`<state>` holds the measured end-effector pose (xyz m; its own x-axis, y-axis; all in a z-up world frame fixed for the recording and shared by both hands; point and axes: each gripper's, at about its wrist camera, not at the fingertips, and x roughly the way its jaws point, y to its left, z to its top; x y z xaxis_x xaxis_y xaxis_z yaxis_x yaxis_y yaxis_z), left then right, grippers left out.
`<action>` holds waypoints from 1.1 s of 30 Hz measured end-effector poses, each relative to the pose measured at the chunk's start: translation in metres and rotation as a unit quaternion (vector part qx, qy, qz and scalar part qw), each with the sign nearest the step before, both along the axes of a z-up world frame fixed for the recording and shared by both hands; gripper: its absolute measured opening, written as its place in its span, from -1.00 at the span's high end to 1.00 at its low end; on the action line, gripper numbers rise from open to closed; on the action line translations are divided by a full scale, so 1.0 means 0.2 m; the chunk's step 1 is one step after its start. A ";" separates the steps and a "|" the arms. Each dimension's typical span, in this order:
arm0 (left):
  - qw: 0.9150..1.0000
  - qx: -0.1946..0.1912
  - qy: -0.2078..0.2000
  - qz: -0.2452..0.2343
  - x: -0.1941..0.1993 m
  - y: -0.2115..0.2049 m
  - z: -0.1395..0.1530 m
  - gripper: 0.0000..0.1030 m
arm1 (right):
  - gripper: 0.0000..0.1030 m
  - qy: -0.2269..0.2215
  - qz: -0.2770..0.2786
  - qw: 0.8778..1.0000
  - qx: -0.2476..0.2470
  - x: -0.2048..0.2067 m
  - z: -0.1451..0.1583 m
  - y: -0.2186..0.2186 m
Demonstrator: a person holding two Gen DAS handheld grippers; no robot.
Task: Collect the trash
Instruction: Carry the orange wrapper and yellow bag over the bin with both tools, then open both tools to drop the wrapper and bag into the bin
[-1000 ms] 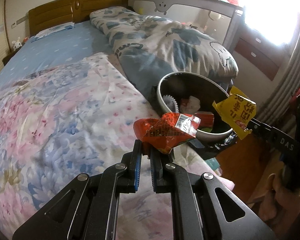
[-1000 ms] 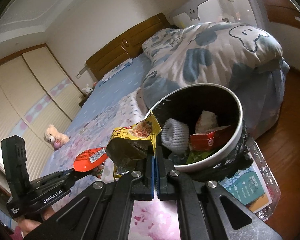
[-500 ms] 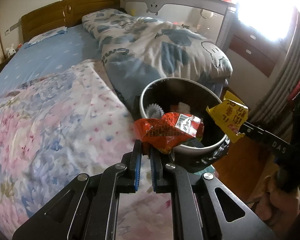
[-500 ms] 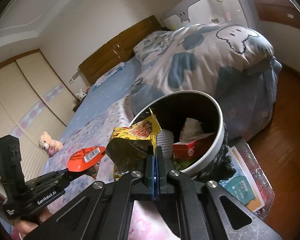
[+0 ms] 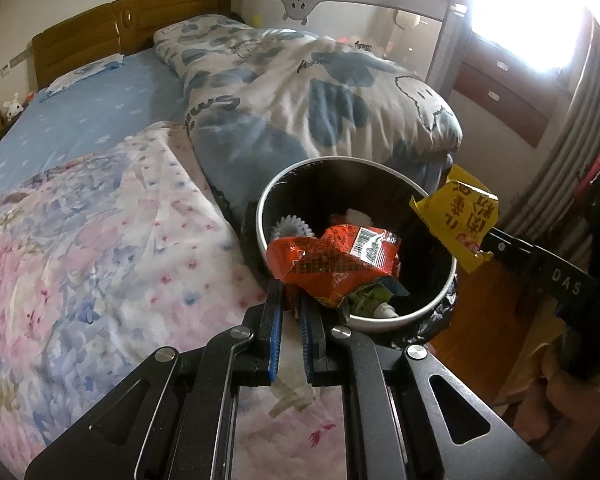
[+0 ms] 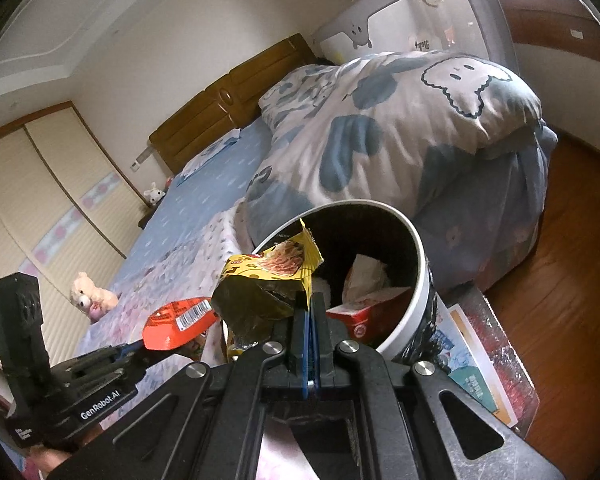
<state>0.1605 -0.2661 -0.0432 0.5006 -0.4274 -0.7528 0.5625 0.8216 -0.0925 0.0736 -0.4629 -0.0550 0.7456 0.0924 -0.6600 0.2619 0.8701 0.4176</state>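
Observation:
My left gripper (image 5: pixel 291 294) is shut on a crumpled red snack wrapper (image 5: pixel 334 264), which hangs over the near rim of the round trash bin (image 5: pixel 392 318). The bin is white-rimmed with a black liner and holds paper, a red box and other scraps. My right gripper (image 6: pixel 310 300) is shut on a yellow noodle wrapper (image 6: pixel 268 286), held over the bin's (image 6: pixel 418 300) left rim. In the left wrist view the yellow wrapper (image 5: pixel 462 216) hovers at the bin's right edge. In the right wrist view the red wrapper (image 6: pixel 178 322) shows at the left.
The bin stands by the bed's foot corner, against a floral quilt (image 5: pixel 100 248) and a blue-and-white duvet (image 5: pixel 320 92). A box with printed sheets (image 6: pixel 476 376) sits under the bin on the wooden floor (image 6: pixel 572 280). A crib rail (image 5: pixel 340 4) and drawers (image 5: pixel 500 92) lie behind.
Both grippers have moved closer to the bin with their wrappers. The red wrapper is now over the bin's near rim, and the yellow one is over its edge.

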 end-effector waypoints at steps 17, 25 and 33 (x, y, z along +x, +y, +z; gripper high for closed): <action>1.000 0.014 -0.003 -0.007 0.06 -0.10 -0.01 0.85 | 0.99 0.013 -0.001 1.000 -0.003 0.07 -0.02 -0.05; 1.000 0.020 -0.004 -0.006 0.09 -0.13 -0.02 0.85 | 0.99 0.017 0.002 1.000 -0.005 0.10 -0.02 -0.06; 1.000 0.023 -0.005 -0.006 0.11 -0.15 -0.02 0.85 | 0.99 0.021 0.004 1.000 -0.006 0.11 -0.03 -0.06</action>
